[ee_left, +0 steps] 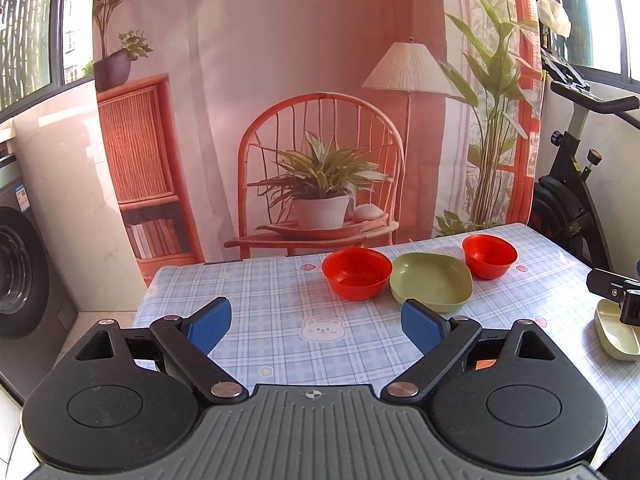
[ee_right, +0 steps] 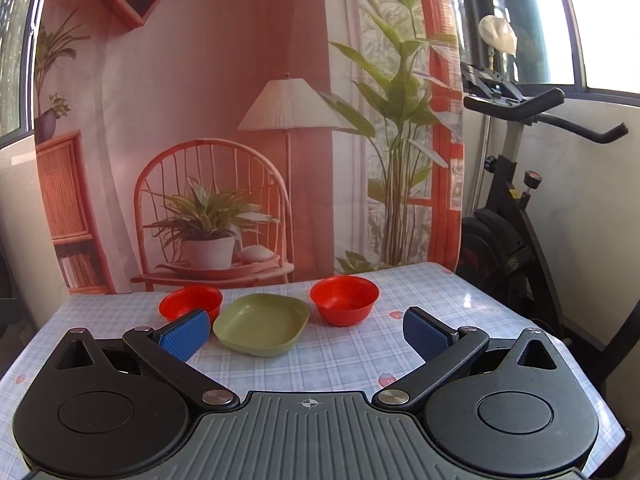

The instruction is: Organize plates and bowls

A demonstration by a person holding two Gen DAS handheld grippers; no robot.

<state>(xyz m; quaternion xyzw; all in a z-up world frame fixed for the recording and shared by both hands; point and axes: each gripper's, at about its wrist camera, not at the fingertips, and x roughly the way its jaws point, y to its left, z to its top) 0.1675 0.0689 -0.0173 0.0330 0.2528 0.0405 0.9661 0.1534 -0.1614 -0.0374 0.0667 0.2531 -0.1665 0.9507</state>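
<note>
Both claws hover spread apart, gripping nothing: the left gripper (ee_left: 316, 322) and right gripper (ee_right: 306, 332). At the tablecloth's (ee_left: 280, 352) right edge a pale green dish (ee_left: 614, 338) sits partly hidden. Toward the far edge, a matte green square plate (ee_right: 262, 320) lies between two glossy red bowls (ee_right: 344, 299) (ee_right: 191, 303). No writing is legible.

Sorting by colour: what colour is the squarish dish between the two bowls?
Olive green squarish plastic dish; clearest in the right wrist view.

bowls (ee_right: 344, 299) red | plate (ee_right: 262, 320) olive green | tablecloth (ee_right: 340, 356) pale blue plaid | tool pads (ee_right: 186, 334) blue
</note>
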